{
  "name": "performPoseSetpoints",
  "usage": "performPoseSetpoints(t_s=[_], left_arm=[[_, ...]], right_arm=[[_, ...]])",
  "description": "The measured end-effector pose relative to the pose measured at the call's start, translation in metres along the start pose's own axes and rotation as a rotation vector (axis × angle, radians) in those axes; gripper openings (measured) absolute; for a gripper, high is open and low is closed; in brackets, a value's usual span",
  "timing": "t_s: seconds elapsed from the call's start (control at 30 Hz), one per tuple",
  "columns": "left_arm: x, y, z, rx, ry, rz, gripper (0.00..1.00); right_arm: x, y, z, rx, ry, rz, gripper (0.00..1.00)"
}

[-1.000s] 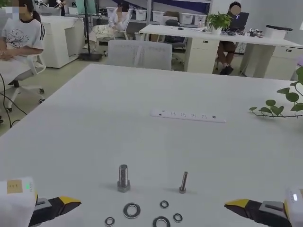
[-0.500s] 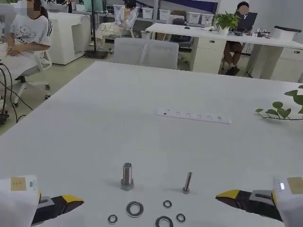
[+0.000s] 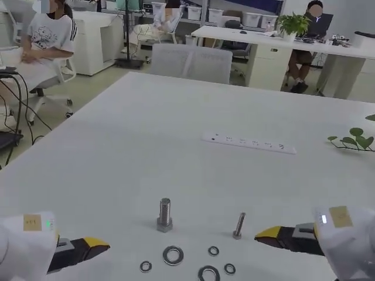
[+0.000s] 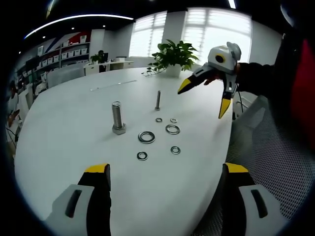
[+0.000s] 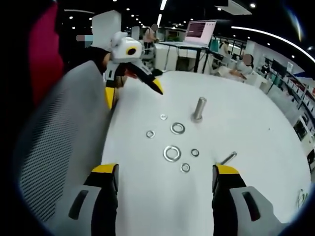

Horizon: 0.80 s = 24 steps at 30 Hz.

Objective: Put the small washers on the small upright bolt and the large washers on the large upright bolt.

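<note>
Table [image 3: 176,146], one, white. Grippers, two, at the lower corners of the head view: left gripper [image 4: 165,169] and right gripper [image 5: 165,169], each with jaws spread wide and holding nothing. Bolts, two, at lower centre, both standing head-down with the long axis vertical: large bolt [image 3: 165,214] to the left, small bolt [image 3: 239,225] to the right. Washers, flat on the table just below the bolts: large washers [image 3: 173,255], two; small washers [image 3: 214,251], apparently four by the gripper views, though they are tiny.

On your worktop [image 3: 117,152] lies a white power strip [image 3: 248,143], with a leafy green sprig [image 3: 351,141] to the strip's right and a grey mesh chair [image 3: 190,61] beyond the strip at the far edge.
</note>
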<state>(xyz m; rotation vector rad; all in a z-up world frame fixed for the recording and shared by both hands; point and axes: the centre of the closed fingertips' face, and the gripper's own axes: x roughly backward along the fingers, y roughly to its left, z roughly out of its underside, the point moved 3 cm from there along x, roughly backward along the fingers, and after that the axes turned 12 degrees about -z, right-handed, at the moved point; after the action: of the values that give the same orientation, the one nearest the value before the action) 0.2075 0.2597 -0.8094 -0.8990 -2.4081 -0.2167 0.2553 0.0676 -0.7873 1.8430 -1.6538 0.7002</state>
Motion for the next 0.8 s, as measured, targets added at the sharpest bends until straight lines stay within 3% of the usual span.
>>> performPoseSetpoints(t_s=[0.8], left_arm=[[-0.007,0.004,0.0,0.012,-0.005,-0.008,0.94]], right_arm=[[-0.032,-0.023,-0.023,0.149,0.171,-0.128,0.68]])
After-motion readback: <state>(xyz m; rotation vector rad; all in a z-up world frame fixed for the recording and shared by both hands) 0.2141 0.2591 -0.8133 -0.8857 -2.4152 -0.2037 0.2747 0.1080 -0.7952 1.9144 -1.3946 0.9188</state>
